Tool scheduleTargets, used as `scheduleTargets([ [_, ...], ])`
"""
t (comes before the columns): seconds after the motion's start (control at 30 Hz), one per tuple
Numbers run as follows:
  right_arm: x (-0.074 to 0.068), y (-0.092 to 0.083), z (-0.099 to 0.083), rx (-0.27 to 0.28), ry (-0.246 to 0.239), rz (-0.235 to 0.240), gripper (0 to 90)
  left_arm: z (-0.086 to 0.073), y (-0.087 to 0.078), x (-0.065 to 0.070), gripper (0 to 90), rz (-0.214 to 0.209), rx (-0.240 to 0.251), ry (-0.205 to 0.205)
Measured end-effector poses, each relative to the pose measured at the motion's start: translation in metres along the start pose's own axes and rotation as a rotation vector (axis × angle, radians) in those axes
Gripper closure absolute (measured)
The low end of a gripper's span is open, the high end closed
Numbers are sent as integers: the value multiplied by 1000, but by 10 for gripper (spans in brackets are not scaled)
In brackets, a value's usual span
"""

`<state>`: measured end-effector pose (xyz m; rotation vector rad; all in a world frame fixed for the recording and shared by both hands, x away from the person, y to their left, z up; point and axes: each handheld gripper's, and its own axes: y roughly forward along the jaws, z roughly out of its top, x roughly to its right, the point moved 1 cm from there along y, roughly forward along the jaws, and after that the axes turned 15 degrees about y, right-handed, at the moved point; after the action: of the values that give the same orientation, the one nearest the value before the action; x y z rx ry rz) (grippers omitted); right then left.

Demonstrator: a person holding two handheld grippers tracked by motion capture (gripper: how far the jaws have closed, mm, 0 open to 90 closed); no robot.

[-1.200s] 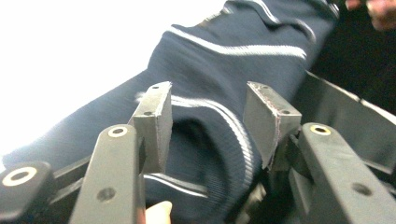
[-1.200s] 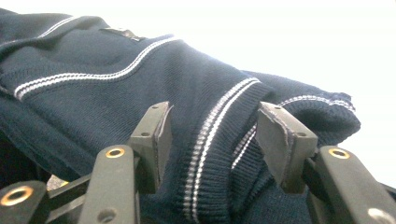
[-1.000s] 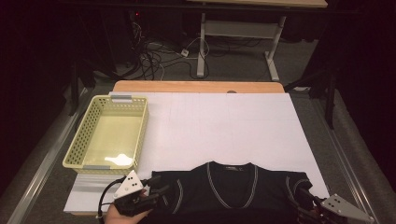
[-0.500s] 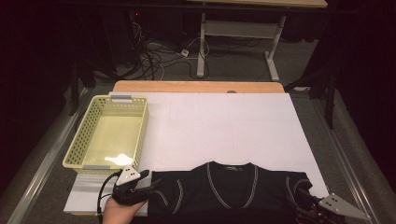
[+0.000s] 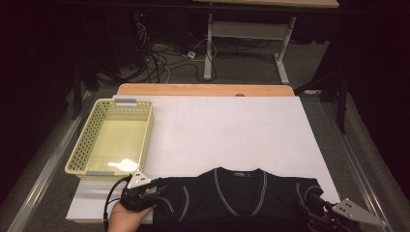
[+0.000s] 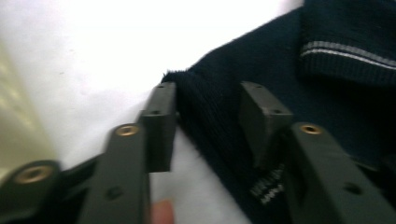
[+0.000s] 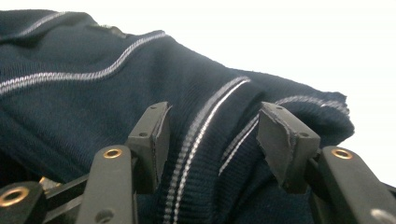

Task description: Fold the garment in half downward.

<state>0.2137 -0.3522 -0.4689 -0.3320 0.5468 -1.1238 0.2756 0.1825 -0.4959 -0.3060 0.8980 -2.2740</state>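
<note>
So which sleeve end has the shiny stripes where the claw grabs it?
The one at the right claw: the sweater shows two pale stripes between its jaws. The edge at the left claw is plain dark ribbing.

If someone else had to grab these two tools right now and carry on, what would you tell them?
Left gripper: jaws have just been closing around the corner of the dark sweater; in the left gripper view the knit edge sits between them, one pad touching.
Right gripper: a striped fold of the sweater bunched between its jaws; firm pinch unclear.
The sweater lies flat at the near edge of the white table cover. The yellow basket is empty.
Done: both sides reached. Left: secure the grips, then probably fold.
</note>
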Motion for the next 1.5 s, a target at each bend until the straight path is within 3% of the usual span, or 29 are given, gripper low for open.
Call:
scheduleTargets([
  [0.2,-1,-1,10,34,14,-14,470,0,1,-2,782,-60,11,6],
  [0.37,4,4,24,28,-2,-55,505,0,1,-2,800,-61,15,11],
  [0.57,23,17,39,11,20,-112,576,0,0,-1,800,-55,16,20],
  [0.63,33,24,43,-3,53,-125,575,-1,0,-1,800,-55,16,19],
  [0.73,43,33,49,-29,85,-132,528,-1,0,-2,800,-56,18,16],
  [0.9,50,47,44,-101,114,-149,345,-1,0,-2,799,-58,20,13],
  [1.0,52,50,37,-142,106,-155,342,-1,0,-2,799,-58,20,11],
  [1.07,53,50,33,-135,99,-156,346,-1,0,-1,799,-56,21,11],
  [1.2,50,47,28,-130,81,-163,413,-1,0,-1,799,-53,21,13],
  [1.5,48,44,23,-109,74,-108,631,-1,0,-1,799,-55,21,12],
])
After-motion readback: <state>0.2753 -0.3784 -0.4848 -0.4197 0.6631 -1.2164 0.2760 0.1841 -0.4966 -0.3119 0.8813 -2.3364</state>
